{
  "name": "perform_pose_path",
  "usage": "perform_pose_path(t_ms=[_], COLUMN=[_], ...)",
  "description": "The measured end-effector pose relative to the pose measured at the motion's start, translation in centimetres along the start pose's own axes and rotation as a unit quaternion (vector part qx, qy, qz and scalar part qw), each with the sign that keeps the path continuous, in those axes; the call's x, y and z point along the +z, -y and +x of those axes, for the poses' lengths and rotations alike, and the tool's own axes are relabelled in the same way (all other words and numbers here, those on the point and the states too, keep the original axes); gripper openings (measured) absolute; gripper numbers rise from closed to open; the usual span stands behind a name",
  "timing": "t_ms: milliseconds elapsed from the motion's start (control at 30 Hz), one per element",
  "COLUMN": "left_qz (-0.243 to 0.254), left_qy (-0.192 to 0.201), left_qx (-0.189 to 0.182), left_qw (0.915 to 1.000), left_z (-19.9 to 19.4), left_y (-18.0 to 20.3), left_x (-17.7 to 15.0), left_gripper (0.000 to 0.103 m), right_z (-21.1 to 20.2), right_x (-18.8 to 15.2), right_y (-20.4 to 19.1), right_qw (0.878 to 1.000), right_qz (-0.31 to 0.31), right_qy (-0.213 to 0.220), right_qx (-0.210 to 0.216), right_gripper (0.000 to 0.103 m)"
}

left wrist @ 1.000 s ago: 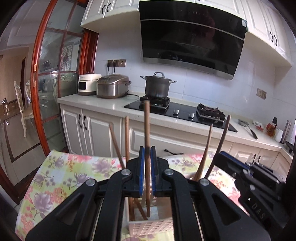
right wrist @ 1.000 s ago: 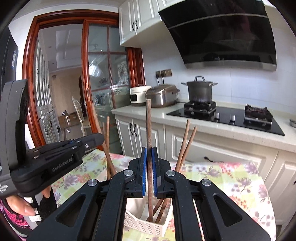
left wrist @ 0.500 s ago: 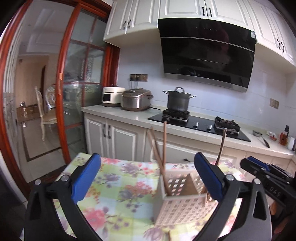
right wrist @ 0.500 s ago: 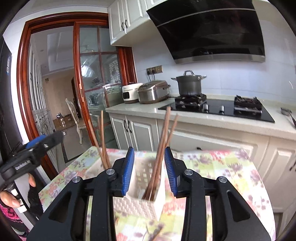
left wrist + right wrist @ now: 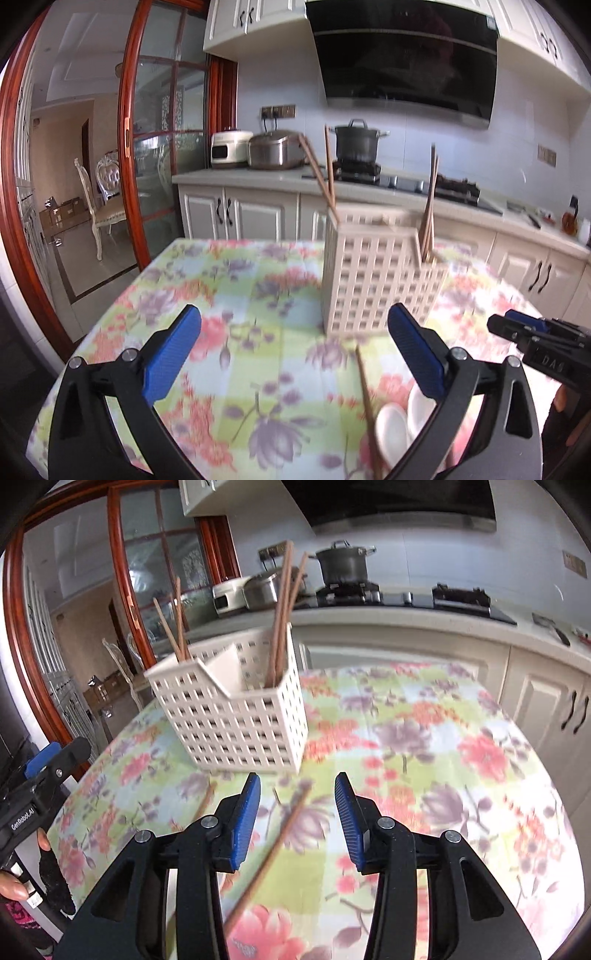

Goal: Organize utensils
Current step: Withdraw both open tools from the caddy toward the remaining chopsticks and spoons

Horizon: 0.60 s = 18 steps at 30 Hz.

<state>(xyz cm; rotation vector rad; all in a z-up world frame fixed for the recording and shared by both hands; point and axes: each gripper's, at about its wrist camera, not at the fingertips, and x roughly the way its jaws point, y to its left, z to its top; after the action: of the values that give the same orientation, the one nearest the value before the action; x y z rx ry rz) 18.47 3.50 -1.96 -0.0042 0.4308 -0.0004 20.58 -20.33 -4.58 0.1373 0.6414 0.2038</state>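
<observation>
A white lattice utensil basket [image 5: 369, 273] [image 5: 236, 716] stands on the floral tablecloth. It holds brown chopsticks in its left compartment [image 5: 173, 624] and its right one [image 5: 282, 613]. My left gripper [image 5: 295, 350] is wide open and empty, low over the cloth in front of the basket. A loose chopstick [image 5: 365, 398] and two white spoons [image 5: 391, 424] lie by its right finger. My right gripper [image 5: 297, 812] is partly open and its jaws are opening. A chopstick [image 5: 273, 849] lies on the cloth below the gap, untouched by the pads. Another blurred chopstick [image 5: 205, 801] lies further left.
The round table's edge [image 5: 554, 812] curves off to the right. Beyond it run white cabinets [image 5: 236, 214] and a counter with a hob, a pot [image 5: 356, 138] and rice cookers [image 5: 275, 149]. A glass door [image 5: 162, 147] stands at the left. A hand [image 5: 11, 886] holds the left gripper.
Both grippers were shut on upright chopsticks above the basket; they let go, opened, and sank back toward the table. The chopsticks now stand in the basket.
</observation>
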Motion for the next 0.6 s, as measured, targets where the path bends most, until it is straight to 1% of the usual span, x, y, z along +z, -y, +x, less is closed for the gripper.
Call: perform_pose_path(t_ms=[133,200,267,400,500,600], left_qz=[-0.008,-0.022,-0.032,-0.032,-0.034,-0.037], left_qy=[-0.035,-0.058,-0.072,-0.078,-0.081,-0.079], left_qx=[0.013,0.014,0.014,0.018,0.013,0.009], left_qw=[0.9993,0.998,0.9968,0.9963,0.9961,0.9962], left_z=[1.2,1.9,2.4,2.7,2.8,2.8], left_y=[-0.8,-1.4,-1.9,-2.3,-2.3,-2.5], left_x=[-2.2,-3.1,-3.7,-4.3,-4.4,-4.5], left_gripper=[0.098,0.098,0.098,0.098,0.098,0.098], right_z=[1.4,2.1,2.8,4.1,4.9,5.6], right_x=[-1.6,-2.2,-2.6,-3.2,-3.4,-3.5], right_y=[0.4,0.3,0.0,-0.8,-1.6,-2.2], right_qw=[0.999,0.999,0.998,0.996,0.994,0.993], right_qz=[0.005,0.009,0.01,0.007,0.0,-0.005], right_qy=[-0.033,-0.05,-0.065,-0.091,-0.103,-0.111], right_qx=[-0.006,-0.007,-0.01,-0.014,-0.02,-0.032], right_gripper=[0.041,0.041,0.041,0.041,0.04,0.035])
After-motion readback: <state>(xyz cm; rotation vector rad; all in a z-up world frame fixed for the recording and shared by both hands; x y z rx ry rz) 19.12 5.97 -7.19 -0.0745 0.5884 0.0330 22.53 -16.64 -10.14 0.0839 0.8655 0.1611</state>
